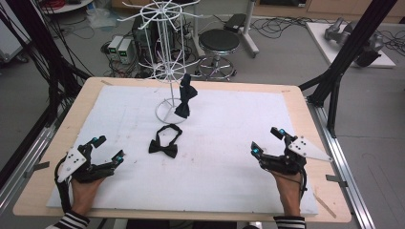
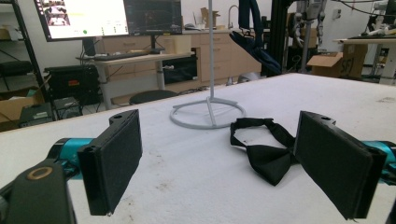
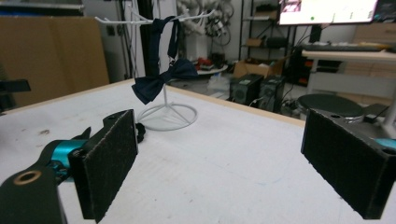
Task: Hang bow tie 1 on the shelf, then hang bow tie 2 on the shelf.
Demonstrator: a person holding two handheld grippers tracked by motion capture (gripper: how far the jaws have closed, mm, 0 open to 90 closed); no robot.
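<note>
We see a black bow tie lying flat on the white mat, its strap looped open behind the knot, just in front of the white wire stand. A dark navy bow tie hangs from that stand's lower hook, tilted, above its ring base.

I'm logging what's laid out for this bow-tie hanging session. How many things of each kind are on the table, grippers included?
Bow ties: 2, one lying flat on the white mat, one hanging from the rack
White wire rack: 1
Hand-held grippers: 2, the left gripper and the right gripper, both with jaws open and nothing between them
Total: 5
</note>
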